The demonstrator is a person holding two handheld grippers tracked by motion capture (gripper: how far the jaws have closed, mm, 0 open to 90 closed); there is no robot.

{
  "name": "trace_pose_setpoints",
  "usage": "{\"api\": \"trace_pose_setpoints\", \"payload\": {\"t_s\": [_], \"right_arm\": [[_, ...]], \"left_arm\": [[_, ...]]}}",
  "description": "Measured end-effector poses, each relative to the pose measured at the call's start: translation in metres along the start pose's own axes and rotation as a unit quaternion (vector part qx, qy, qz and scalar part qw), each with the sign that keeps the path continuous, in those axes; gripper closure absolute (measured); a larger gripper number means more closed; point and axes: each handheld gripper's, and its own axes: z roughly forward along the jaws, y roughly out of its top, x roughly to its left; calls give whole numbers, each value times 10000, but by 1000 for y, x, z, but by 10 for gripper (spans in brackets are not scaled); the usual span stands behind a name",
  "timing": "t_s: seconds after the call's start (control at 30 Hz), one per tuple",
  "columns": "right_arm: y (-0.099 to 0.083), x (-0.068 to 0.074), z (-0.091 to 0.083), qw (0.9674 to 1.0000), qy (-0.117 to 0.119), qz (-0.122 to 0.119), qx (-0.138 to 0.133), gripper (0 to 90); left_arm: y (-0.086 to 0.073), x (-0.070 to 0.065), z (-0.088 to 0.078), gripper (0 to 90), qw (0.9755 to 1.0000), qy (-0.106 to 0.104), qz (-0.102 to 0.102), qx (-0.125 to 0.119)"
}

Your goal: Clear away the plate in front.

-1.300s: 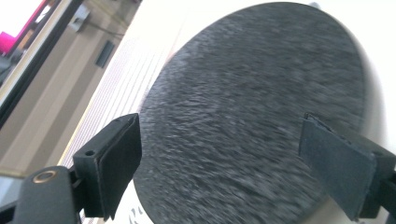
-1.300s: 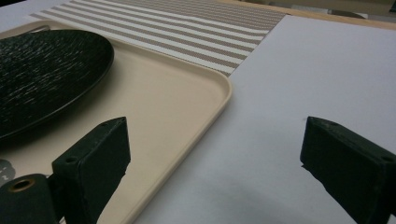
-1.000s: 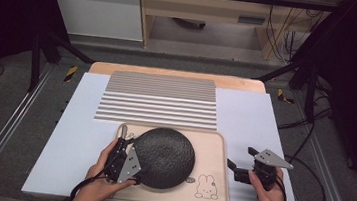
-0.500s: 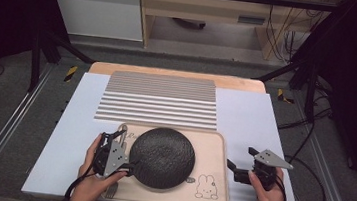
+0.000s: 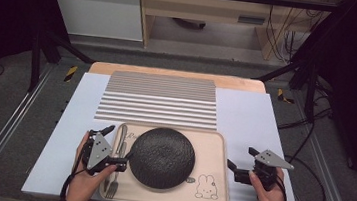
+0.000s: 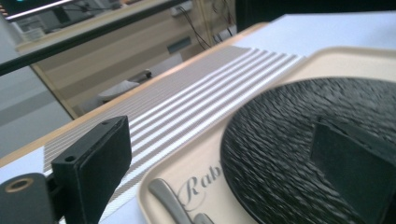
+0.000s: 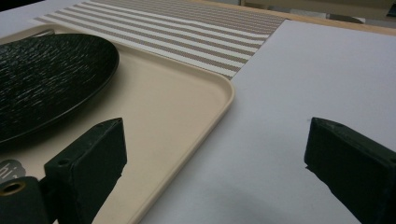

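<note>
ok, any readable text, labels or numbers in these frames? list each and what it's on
"Rab": start of a cursive word printed on the beige tray, read in the left gripper view; the black plate covers the rest.
"R": the same word in the high view, on the tray beside the fork; the other letters are too small to read.
Rabbit drawing on the tray's near right corner: a picture, no lettering legible.
No numbers or other labels are readable.

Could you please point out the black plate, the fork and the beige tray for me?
black plate (image 5: 162, 156), high view, its centre.
fork (image 5: 112, 188), high view, its tines.
beige tray (image 5: 217, 177), high view, bare right part.
</note>
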Motion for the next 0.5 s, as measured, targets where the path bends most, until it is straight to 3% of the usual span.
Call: {"api": "trace_pose_setpoints", "payload": {"t_s": [0.17, 0.5], "right_arm": [[0, 0, 0, 10000, -4, 4, -3, 58], [0, -1, -1, 10000, -13, 24, -20, 57]], "left_arm": [[-2, 11, -6, 34, 9996, 151, -207, -118], [2, 25, -20, 28, 9986, 236, -313, -364]]}}
